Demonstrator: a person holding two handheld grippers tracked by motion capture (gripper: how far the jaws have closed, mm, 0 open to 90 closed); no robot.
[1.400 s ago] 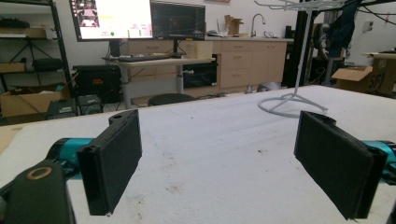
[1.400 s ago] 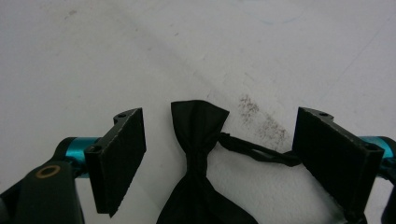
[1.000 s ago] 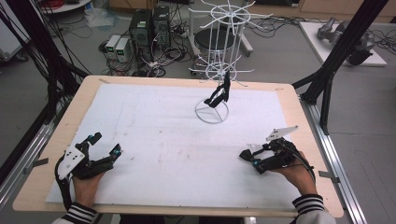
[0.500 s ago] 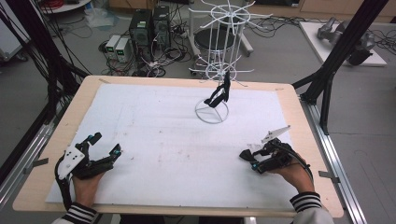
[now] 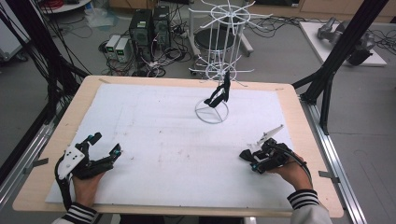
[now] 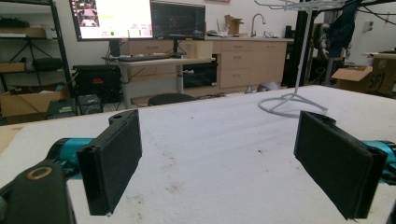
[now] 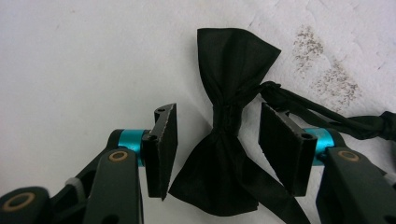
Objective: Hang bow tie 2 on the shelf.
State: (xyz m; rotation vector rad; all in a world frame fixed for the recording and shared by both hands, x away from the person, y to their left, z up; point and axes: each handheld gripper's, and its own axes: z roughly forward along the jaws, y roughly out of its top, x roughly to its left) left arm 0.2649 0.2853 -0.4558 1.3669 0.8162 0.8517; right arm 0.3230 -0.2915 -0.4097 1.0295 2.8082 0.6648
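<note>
Straddling a black bow tie (image 7: 229, 135) with the right gripper (image 7: 219, 144), pads either side of the knot, a gap showing on both sides, nothing pressing yet. Jaws just been closing, now half spread, with the tie between them. Flat on the white mat (image 5: 177, 140) lies the tie, one wing fanned out beyond the pads, the other fanned back toward the gripper body, its strap trailing off to the right in the right gripper view. Low over the mat sits the right gripper (image 5: 256, 157) in the high view, near the counter's (image 5: 299, 121) right side, well short of the mat's right edge and of the near edge.

Resting at the near left corner of the mat, the left gripper (image 5: 105, 150), jaws spread wide and empty; seen along its own pads (image 6: 114, 161), bare mat only between them.

Standing at the far middle of the mat, a white wire rack (image 5: 219, 70) on a ring base, a second dark tie (image 5: 219, 95) hanging from a low arm. Well apart from both grippers, that rack.

Open mat across the whole middle, from the left gripper to the right and up to the rack base. Bare wood border all round the mat; black frame posts (image 5: 327, 79) outside the right far corner, a metal rail (image 5: 334, 158) along the right edge.
</note>
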